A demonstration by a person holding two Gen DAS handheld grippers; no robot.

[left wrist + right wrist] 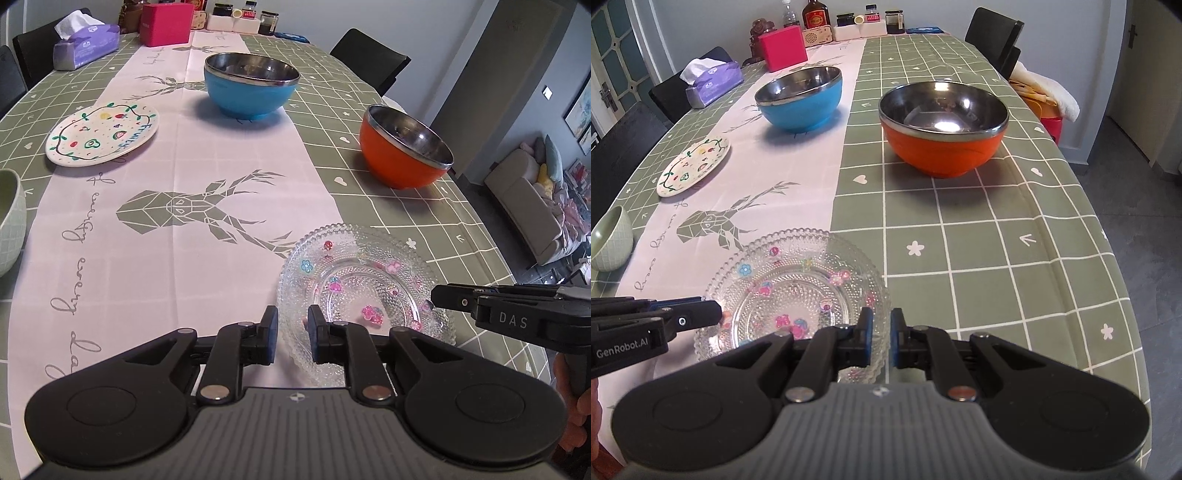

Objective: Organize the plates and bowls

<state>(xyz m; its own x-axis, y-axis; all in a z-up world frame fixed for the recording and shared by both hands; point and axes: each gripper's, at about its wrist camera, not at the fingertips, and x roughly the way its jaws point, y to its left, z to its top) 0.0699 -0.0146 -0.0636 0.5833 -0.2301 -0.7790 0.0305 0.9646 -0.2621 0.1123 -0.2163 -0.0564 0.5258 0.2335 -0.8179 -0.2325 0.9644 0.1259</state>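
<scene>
A clear glass plate (362, 284) with flower stickers lies near the table's front edge; it also shows in the right wrist view (798, 280). My left gripper (293, 325) straddles its left rim with the jaws narrowly parted. My right gripper (881, 325) straddles its right rim, jaws close around the edge. A white painted plate (103, 134) lies at the far left. A blue bowl (251, 86) and an orange bowl (404, 147) stand farther back. A pale green bowl (9, 221) is at the left edge.
A purple tissue pack (86, 44), a pink box (166, 22) and jars stand at the table's far end. Black chairs (369, 55) surround the table. The table's right edge drops to the floor.
</scene>
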